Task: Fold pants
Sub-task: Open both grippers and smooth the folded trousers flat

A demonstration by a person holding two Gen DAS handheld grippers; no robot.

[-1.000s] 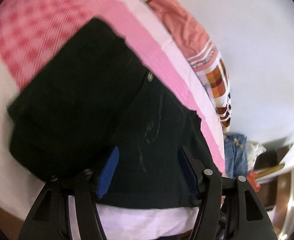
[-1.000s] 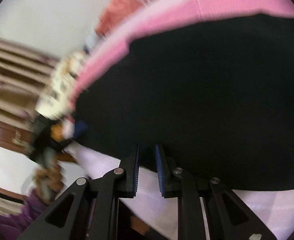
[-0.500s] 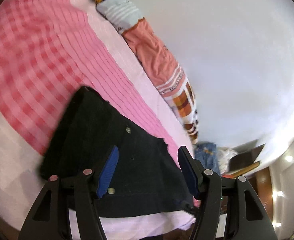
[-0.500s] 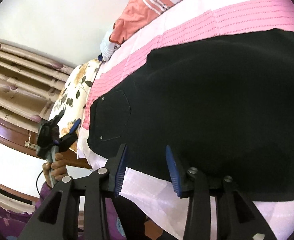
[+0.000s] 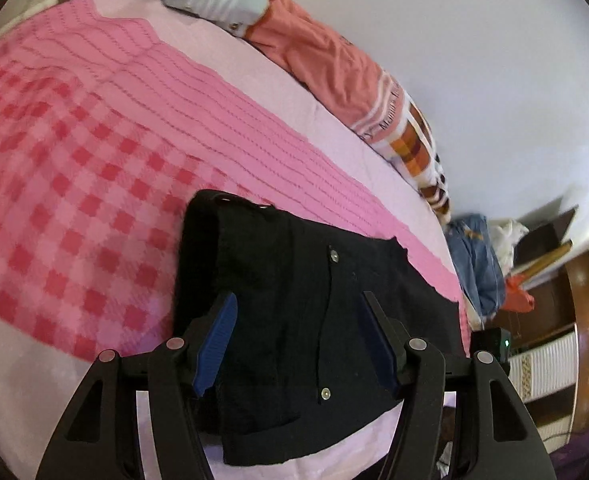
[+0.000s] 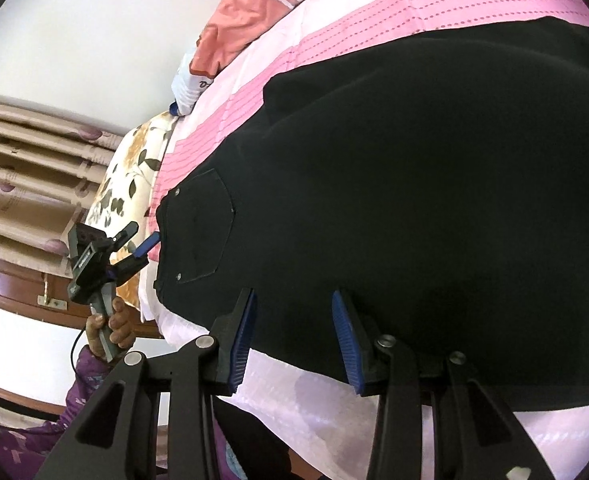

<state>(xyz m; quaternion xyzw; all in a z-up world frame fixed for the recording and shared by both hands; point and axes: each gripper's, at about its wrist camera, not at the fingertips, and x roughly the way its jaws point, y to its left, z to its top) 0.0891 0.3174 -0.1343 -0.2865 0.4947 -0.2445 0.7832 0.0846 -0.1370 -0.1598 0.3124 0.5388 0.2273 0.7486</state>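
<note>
Pants (image 6: 394, 168) lie flat on the bed (image 5: 94, 128), dark, partly folded, just ahead of and under both claws. Right claw (image 6: 294, 336) was nearly shut a second ago, now parted, nothing between its pads, so it let go of the near edge. Left claw (image 5: 298, 340) open and empty, pulled back from the waist end. Looks like one fold just landed; next grasp pending.

Pale wall (image 5: 494, 60); beige curtains (image 6: 26, 168); pink-covered bed (image 5: 74, 160)
</note>
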